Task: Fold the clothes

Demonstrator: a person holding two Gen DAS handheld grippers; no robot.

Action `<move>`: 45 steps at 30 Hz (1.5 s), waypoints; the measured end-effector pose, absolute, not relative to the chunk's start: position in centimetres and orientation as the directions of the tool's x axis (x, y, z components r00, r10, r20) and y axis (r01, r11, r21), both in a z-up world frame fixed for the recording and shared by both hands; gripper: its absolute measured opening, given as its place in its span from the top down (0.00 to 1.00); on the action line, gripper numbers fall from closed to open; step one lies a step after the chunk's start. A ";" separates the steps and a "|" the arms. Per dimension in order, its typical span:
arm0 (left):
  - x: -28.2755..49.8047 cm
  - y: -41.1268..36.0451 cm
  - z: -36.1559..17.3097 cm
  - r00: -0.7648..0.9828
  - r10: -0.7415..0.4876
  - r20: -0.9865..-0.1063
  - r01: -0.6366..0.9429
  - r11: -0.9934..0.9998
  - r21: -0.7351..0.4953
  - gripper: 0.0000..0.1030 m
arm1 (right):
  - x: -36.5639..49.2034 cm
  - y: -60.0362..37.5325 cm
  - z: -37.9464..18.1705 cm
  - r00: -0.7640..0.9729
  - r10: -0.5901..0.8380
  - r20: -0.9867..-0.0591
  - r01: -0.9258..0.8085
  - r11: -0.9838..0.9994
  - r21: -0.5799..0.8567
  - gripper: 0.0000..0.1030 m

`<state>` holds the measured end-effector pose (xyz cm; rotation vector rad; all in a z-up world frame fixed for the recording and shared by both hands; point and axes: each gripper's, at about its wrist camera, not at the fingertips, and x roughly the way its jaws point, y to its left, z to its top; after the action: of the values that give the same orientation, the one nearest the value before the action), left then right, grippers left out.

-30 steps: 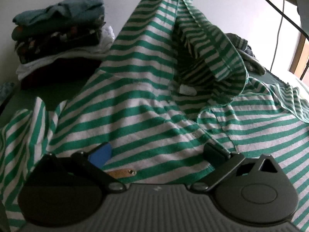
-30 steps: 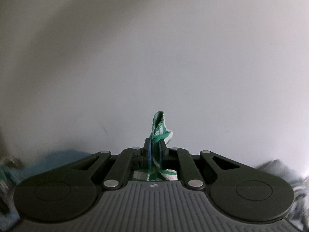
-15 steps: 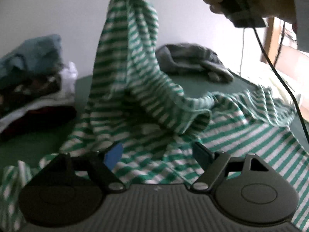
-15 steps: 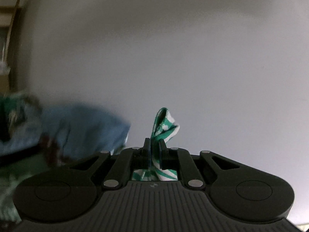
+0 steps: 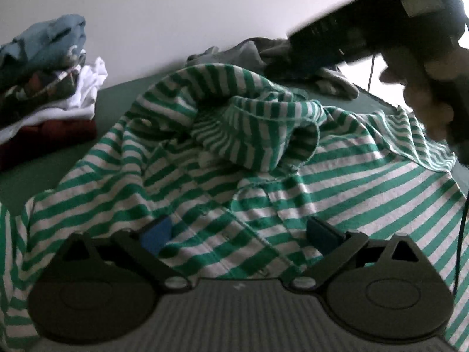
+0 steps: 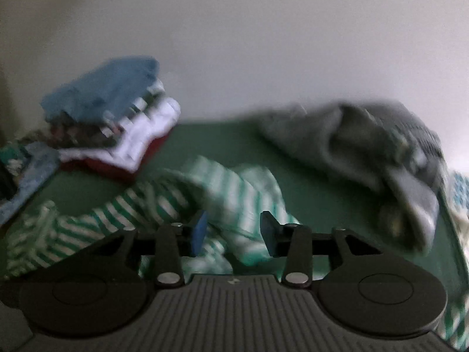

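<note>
Green-and-white striped shirt (image 5: 293, 173) crumpled mid-frame on green bed (image 5: 117, 99), left gripper (image 5: 239, 234) opening over it, right gripper (image 6: 233, 233) opening, cloth loose between pads, folded stack (image 5: 47, 67) upper left.

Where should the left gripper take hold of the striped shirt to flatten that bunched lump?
Judging from the left wrist view, grip the rolled edge of the bunched fold on the striped shirt, coming from the near side. That edge stands raised off the flat fabric. The left gripper is opening, with nothing pinched.

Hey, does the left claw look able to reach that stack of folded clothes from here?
Probably yes: the folded stack lies apart from the left claw, with only striped shirt and bare green cover between.
</note>
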<state>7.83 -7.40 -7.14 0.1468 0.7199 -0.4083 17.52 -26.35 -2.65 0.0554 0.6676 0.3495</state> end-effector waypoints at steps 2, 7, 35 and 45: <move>7.8 -7.4 -7.1 0.675 -0.311 -0.669 0.411 0.912 -0.009 0.01 | 17.4 -27.9 -3.2 0.746 0.318 -0.585 -0.206 0.946 0.251 0.54; 8.0 -7.1 -6.7 0.676 -0.326 -0.661 0.416 0.909 -0.023 0.09 | 17.8 -32.2 -4.9 0.771 0.301 -0.561 0.017 0.872 0.489 0.49; 17.8 -16.8 -2.5 0.766 -0.196 -0.612 0.609 0.524 0.595 0.28 | 18.0 -32.8 -5.1 0.747 0.268 -0.608 -0.113 0.953 0.281 0.71; 18.7 -16.3 -3.9 0.763 -0.182 -0.620 0.582 0.611 0.537 0.16 | 20.1 -32.2 -7.3 0.739 0.321 -0.592 -0.073 0.912 0.403 0.70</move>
<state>18.71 -16.30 -3.87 0.7998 0.5517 -0.4676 20.15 -32.16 -7.34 0.3701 0.7091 0.2219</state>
